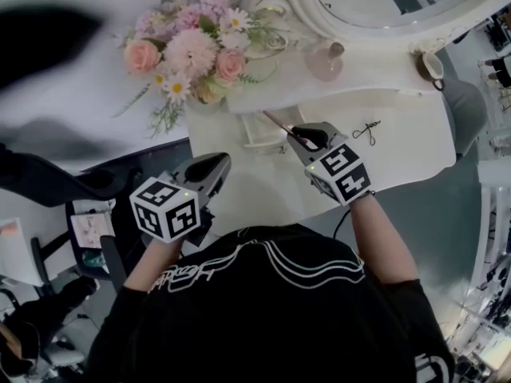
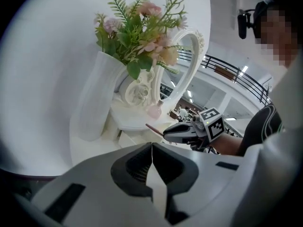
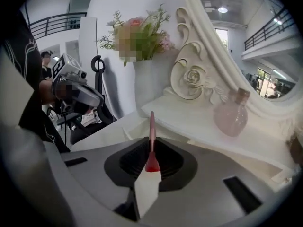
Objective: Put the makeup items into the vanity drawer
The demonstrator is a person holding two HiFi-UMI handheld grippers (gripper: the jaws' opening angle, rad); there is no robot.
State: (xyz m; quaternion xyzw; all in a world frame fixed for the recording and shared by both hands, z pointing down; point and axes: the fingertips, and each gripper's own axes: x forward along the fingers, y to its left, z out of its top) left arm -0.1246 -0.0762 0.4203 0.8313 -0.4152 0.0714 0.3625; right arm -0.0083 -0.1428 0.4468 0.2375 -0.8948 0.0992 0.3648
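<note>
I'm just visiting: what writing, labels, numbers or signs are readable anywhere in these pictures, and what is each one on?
No text here reads clearly.
Black shirt: white curly lettering, upside down, too blurred to read.
Papers at lower left: print too small.
Left marker cube, right marker cube: black-and-white square patterns, no letters or numbers.

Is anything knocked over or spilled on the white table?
No, nothing looks wrong. The flowers stand upright in their vase, the pink bottle stands on the shelf, and the right claw grips a thin pink brush.
</note>
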